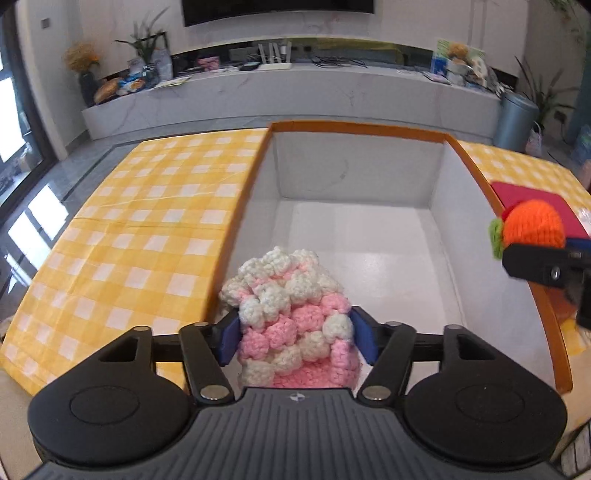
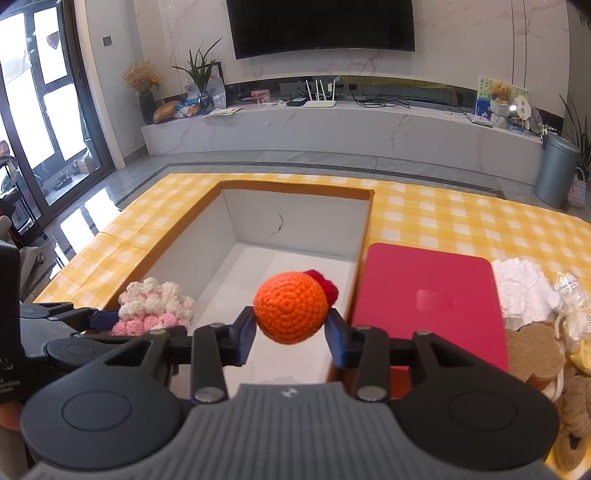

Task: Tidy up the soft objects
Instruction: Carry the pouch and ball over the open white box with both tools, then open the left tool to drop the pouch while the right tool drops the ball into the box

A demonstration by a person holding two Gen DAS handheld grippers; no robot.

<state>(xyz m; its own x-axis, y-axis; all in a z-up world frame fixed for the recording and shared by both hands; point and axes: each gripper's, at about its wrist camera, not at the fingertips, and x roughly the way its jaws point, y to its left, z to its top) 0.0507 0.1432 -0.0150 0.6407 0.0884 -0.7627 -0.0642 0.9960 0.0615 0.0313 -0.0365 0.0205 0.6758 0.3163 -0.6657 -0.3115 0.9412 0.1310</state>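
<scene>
The pink-and-white crocheted piece (image 1: 295,314), low centre of the left wrist view, sits clenched in the left hand-held gripper (image 1: 297,338) over the near edge of the white box (image 1: 369,177). It looks light, squashy and bobbly, so a mid-body pinch should grip without slipping. To the right, the orange crocheted ball (image 2: 290,308), centre of the right wrist view, is grasped at its widest girth by the right hand-held gripper (image 2: 291,334), above the box's near right side. It too seems light and springy; the yarn should not slide, and neither looks fragile.

Wall TV (image 2: 320,27) above marble console (image 2: 332,129); glossy grey floor (image 2: 88,218); daylit windows (image 2: 33,85) left.
</scene>
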